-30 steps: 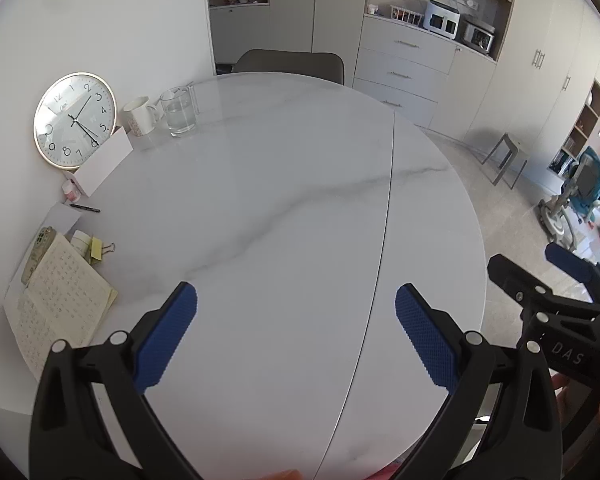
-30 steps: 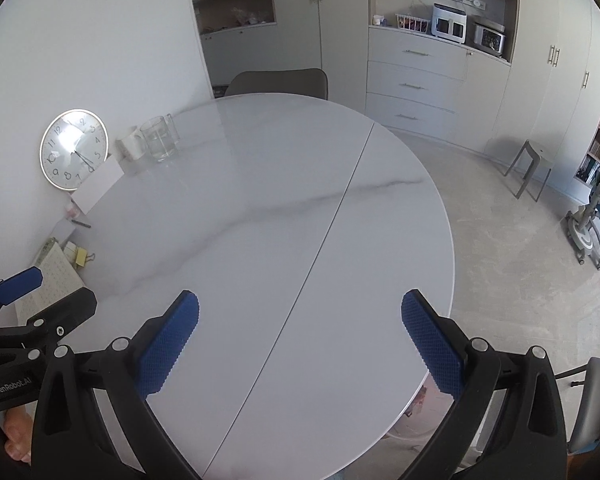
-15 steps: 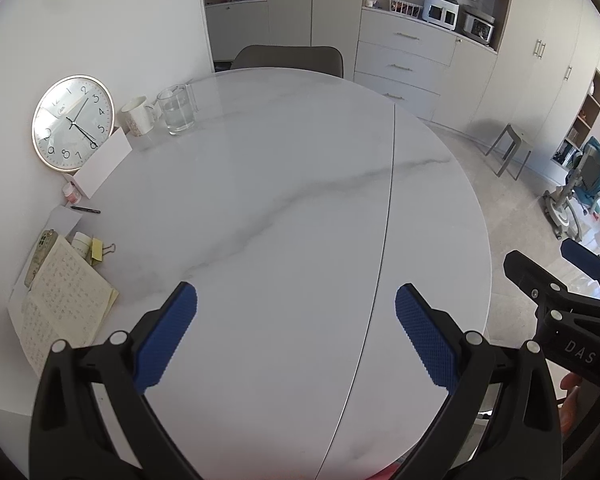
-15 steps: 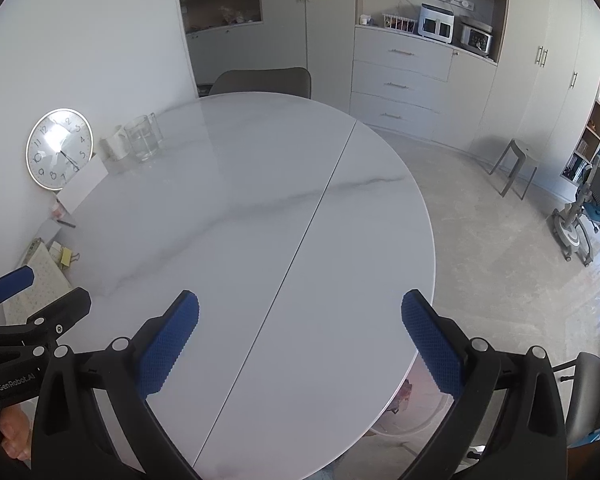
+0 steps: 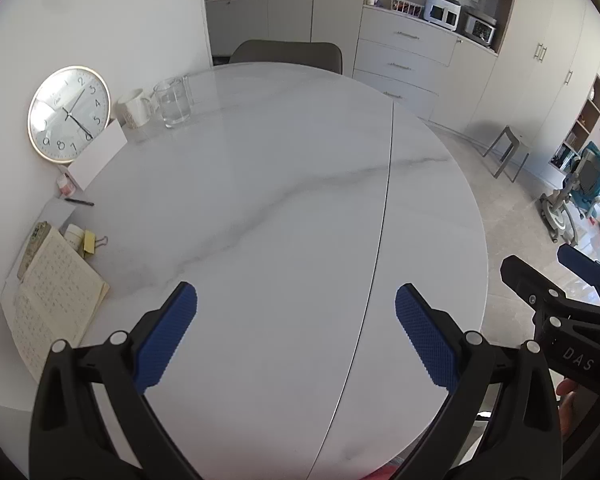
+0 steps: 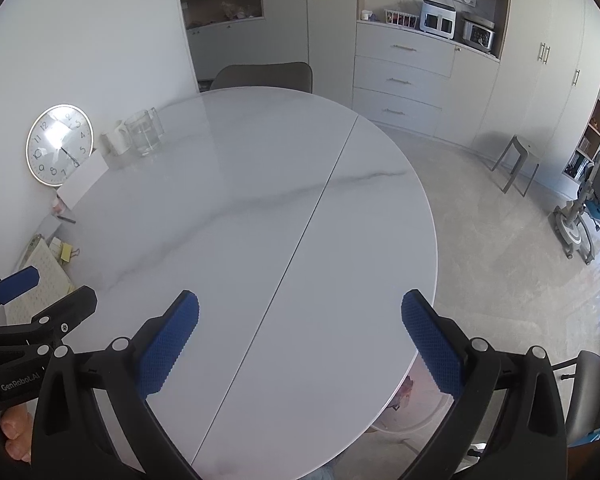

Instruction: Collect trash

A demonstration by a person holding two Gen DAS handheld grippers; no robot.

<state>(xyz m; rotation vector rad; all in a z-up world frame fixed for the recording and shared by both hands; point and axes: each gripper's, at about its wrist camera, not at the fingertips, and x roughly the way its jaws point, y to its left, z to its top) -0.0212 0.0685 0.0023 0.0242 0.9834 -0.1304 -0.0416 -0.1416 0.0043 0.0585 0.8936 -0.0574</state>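
Both tongs, left tongs (image 5: 296,320) and right tongs (image 6: 300,324), hang released above the round white marble table (image 5: 284,200); no trash shows, so handling cannot be judged.

Ahead of the black, blue-padded left gripper (image 5: 296,332), the white worktop (image 5: 284,184) is showing grey veining; a gold-rimmed clock (image 5: 69,113) is gleaming left.

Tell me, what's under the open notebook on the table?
A yellowish sheet pokes out under the notebook at its right edge, and white paper at its left. Whatever lies beneath its middle is covered.
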